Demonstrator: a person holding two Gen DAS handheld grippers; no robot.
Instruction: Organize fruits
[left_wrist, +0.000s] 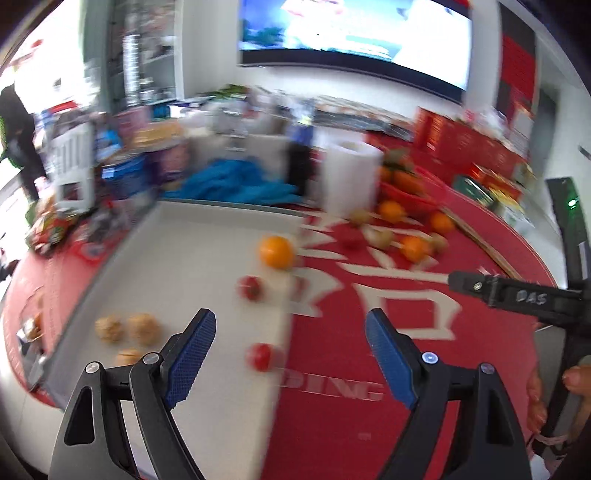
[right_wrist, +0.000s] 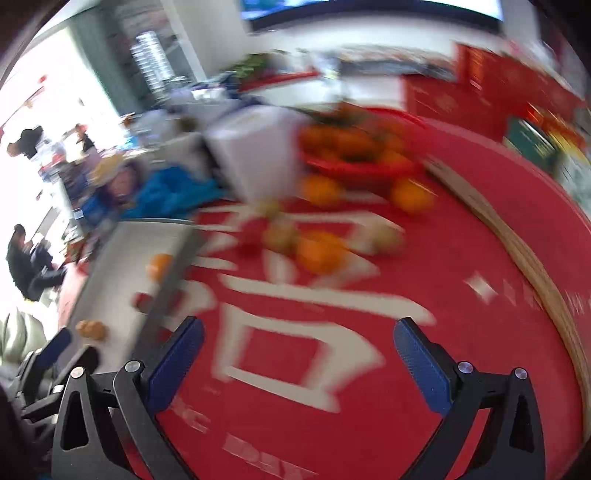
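While both tools hang empty over the counter (left_wrist: 406, 424), the step in hand looks like fetching the next loose fruit and carrying it to the white tray (left_wrist: 177, 258). The left tool (left_wrist: 290, 334) has its jaws spread wide with nothing between them, hovering over the tray's right edge; the right tool (right_wrist: 298, 342) is likewise spread wide and empty above the red cloth with large white characters.

On the tray already lie an orange (left_wrist: 276, 251), two small red fruits (left_wrist: 251, 287) (left_wrist: 261, 356) and a cluster of walnuts (left_wrist: 127, 329), each kind roughly apart. Still unsorted, farther back on the cloth, sits a mixed group: oranges (left_wrist: 413, 248), some pale green-brown fruits (left_wrist: 380, 238) and a red one, too blurred to name. Behind them stands a red basket of oranges (left_wrist: 406, 192) beside a white container (left_wrist: 351, 177).

Both views are smeared with motion, so slowing down before closing would probably help. I would send the right tool to the mixed group, since it is nearer, pick the fruit at the group's near edge so the neighbours are not knocked rolling, straddle it across its widest part, and close gently. Round fruit rolls easily, so place each beside its own kind, well inside the tray's rim.
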